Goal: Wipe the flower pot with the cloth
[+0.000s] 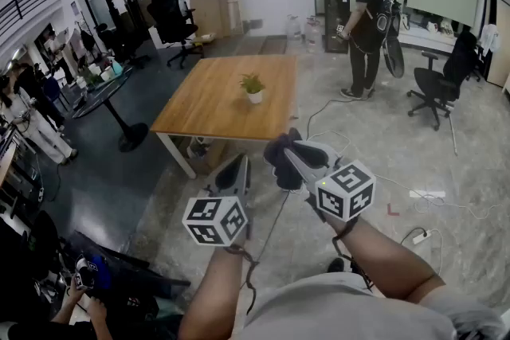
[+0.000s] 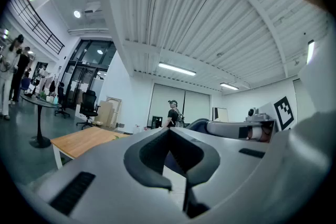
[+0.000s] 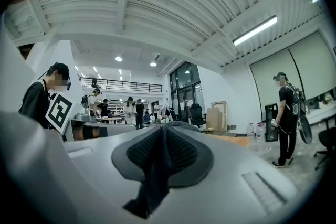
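Observation:
A small white flower pot (image 1: 254, 96) with a green plant stands near the middle of a wooden table (image 1: 209, 109), well ahead of both grippers. My right gripper (image 1: 292, 153) is held in the air short of the table's near edge, shut on a dark cloth (image 1: 279, 162) that bunches around its tip. In the right gripper view the cloth (image 3: 156, 178) hangs down between the closed pads of my right gripper (image 3: 164, 132). My left gripper (image 1: 237, 166) hovers beside it, jaws together with nothing in them. The left gripper view shows its tips (image 2: 169, 130) meeting and the table (image 2: 79, 140) at the left.
A person with a headset (image 1: 366, 20) stands beyond the table's right side. Office chairs (image 1: 437, 85) (image 1: 172, 21) sit at right and back left. A round black table (image 1: 111, 95) and several people are at left. Cables and a power strip (image 1: 418, 236) lie on the floor.

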`<action>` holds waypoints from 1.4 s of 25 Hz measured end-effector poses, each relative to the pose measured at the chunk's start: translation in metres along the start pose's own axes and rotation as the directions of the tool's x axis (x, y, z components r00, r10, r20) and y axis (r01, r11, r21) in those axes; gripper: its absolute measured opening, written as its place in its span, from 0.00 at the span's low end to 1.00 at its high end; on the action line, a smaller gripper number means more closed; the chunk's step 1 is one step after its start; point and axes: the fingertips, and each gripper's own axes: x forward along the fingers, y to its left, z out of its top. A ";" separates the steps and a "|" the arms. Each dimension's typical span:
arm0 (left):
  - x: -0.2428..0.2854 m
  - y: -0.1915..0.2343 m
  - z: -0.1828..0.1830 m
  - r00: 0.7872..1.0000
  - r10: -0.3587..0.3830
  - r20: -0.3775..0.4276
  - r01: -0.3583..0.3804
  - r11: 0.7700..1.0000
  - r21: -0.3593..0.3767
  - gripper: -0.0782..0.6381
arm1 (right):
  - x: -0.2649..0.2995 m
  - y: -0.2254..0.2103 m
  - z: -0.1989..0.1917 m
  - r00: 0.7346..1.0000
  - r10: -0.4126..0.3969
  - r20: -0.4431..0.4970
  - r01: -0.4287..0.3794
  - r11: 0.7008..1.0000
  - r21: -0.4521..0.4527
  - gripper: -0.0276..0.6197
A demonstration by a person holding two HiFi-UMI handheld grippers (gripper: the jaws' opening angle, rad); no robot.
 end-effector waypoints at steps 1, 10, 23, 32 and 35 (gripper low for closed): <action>0.000 0.001 -0.001 1.000 0.001 0.001 -0.001 1.000 -0.002 0.12 | 0.001 -0.001 -0.002 1.000 0.000 -0.002 0.000 1.000 0.001 0.10; 0.011 0.014 -0.009 1.000 0.007 -0.007 -0.007 1.000 -0.017 0.12 | 0.014 -0.010 -0.011 1.000 0.009 -0.018 -0.009 1.000 0.016 0.11; 0.079 0.038 -0.041 0.998 -0.016 -0.054 0.014 0.999 -0.039 0.12 | 0.049 -0.067 -0.043 0.999 0.005 -0.046 -0.004 1.000 0.031 0.11; 0.214 0.066 -0.058 0.995 0.008 -0.098 -0.014 0.998 -0.054 0.12 | 0.102 -0.198 -0.054 0.997 0.022 -0.073 -0.018 0.998 0.056 0.11; 0.271 0.076 -0.071 0.992 0.015 -0.124 -0.022 0.998 -0.053 0.12 | 0.124 -0.254 -0.063 0.995 0.047 -0.086 -0.041 0.996 0.075 0.11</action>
